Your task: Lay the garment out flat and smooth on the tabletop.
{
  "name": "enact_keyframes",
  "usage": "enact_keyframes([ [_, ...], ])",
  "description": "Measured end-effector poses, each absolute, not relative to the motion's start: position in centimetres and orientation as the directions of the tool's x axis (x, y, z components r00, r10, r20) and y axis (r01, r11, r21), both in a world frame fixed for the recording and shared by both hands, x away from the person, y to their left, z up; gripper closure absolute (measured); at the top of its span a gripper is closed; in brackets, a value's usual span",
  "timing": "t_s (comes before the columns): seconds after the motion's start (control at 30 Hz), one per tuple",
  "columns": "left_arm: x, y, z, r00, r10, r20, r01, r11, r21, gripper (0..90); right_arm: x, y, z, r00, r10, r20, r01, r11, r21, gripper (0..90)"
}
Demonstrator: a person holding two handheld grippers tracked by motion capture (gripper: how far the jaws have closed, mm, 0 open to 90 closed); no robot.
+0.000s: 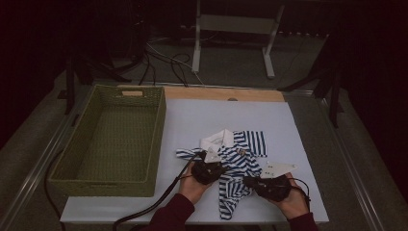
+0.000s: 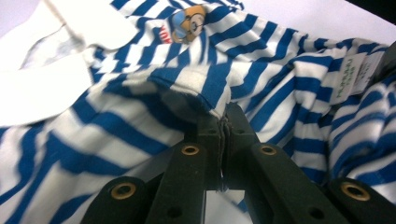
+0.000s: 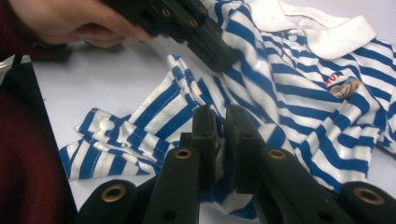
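Two grippers pinch a blue-and-white striped baby suit [image 1: 235, 159] lying crumpled on the white table [image 1: 288, 125]: the left gripper [image 2: 223, 122] is clamped on a fold, the right gripper [image 3: 219, 123] on cloth near the legs. Next, probably, a joint lift toward the empty woven basket [image 1: 159, 139].

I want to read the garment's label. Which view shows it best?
The left gripper view: the white label lies close, its print partly readable, on the striped garment. The high view shows the garment small; the right gripper view shows stripes and collar.
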State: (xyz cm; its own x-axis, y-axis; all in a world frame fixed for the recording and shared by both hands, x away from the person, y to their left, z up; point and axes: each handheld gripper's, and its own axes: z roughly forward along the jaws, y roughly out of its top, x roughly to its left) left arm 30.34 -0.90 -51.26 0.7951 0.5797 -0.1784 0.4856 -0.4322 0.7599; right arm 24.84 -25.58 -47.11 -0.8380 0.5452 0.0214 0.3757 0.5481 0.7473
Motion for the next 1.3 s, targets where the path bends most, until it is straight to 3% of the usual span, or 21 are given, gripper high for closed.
enact_keyframes([
  [0.47, 30.7, 4.3, -51.2, 0.726, 0.661, -0.189, 0.541, -0.380, 0.751, 88.3, 24.2, -28.0, -47.6, -0.805, 0.592, 0.028, 0.419, 0.534, 0.734, 84.3],
  [0.8, 30.7, 4.6, -51.6, 0.718, 0.668, -0.194, 0.554, -0.380, 0.741, 87.4, 24.2, -27.9, -48.0, -0.812, 0.583, 0.036, 0.426, 0.548, 0.720, 83.5],
  [0.87, 30.6, 4.8, -51.7, 0.720, 0.664, -0.204, 0.556, -0.374, 0.742, 84.6, 24.1, -27.8, -47.9, -0.817, 0.575, 0.044, 0.424, 0.548, 0.721, 76.6],
  [1.0, 30.2, 5.1, -51.5, 0.717, 0.657, -0.232, 0.563, -0.350, 0.749, 70.6, 24.0, -27.7, -47.3, -0.819, 0.571, 0.049, 0.408, 0.521, 0.750, 59.9],
  [1.13, 29.7, 5.2, -51.3, 0.720, 0.650, -0.243, 0.559, -0.336, 0.758, 65.5, 24.2, -27.2, -46.7, -0.819, 0.572, 0.051, 0.386, 0.482, 0.787, 53.9],
  [1.3, 29.0, 5.0, -50.9, 0.734, 0.632, -0.249, 0.547, -0.332, 0.769, 64.5, 24.8, -25.8, -46.6, -0.816, 0.574, 0.064, 0.402, 0.485, 0.777, 55.2],
])
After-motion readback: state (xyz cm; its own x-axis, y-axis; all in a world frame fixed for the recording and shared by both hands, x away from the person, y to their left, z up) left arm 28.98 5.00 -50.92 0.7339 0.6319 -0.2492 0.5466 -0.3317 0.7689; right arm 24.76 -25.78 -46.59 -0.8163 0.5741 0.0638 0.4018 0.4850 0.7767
